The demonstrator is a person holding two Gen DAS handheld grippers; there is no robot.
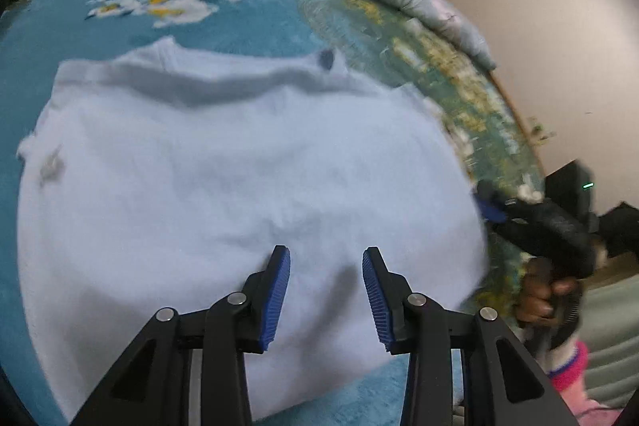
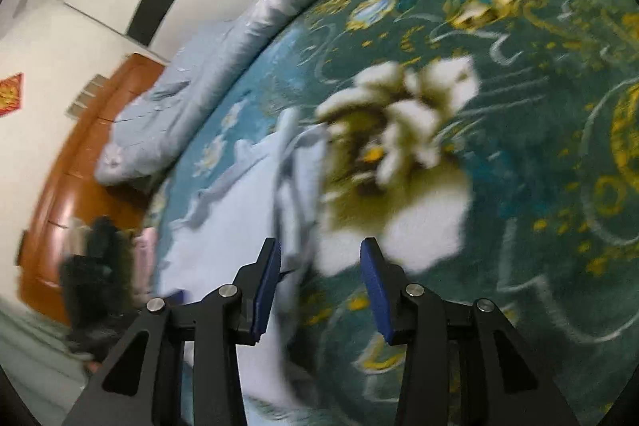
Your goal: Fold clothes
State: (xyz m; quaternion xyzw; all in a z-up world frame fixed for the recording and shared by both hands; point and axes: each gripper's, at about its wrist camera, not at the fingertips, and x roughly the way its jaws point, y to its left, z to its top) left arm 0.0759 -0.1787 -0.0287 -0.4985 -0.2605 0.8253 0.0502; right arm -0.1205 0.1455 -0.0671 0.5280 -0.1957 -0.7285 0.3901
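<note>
My 2 claws, left claw (image 1: 326, 262) and right claw (image 2: 319, 258), are spread wide, holding nothing. White shirt (image 1: 239, 166) lies ahead, its right edge doubled over (blurry); more folds look needed.

I am in a bedroom of a home. Under me lies a bed spread with a plush teal blanket (image 1: 247, 26) patterned with white and yellow flowers and gold scrollwork, and a pale grey-blue quilt (image 2: 223, 42) printed with daisies is bunched along its far edge. A white garment (image 1: 239, 178) is laid out on the blanket. Beyond the bed I see plain off-white walls (image 1: 551, 26), a reddish-brown wooden door or cabinet (image 2: 80, 162) and a red paper decoration (image 2: 11, 94) stuck on the wall beside it. The hand (image 1: 539, 300) near my side wears a pink and white knitted sleeve (image 1: 571, 366), ordinary house clothing.
</note>
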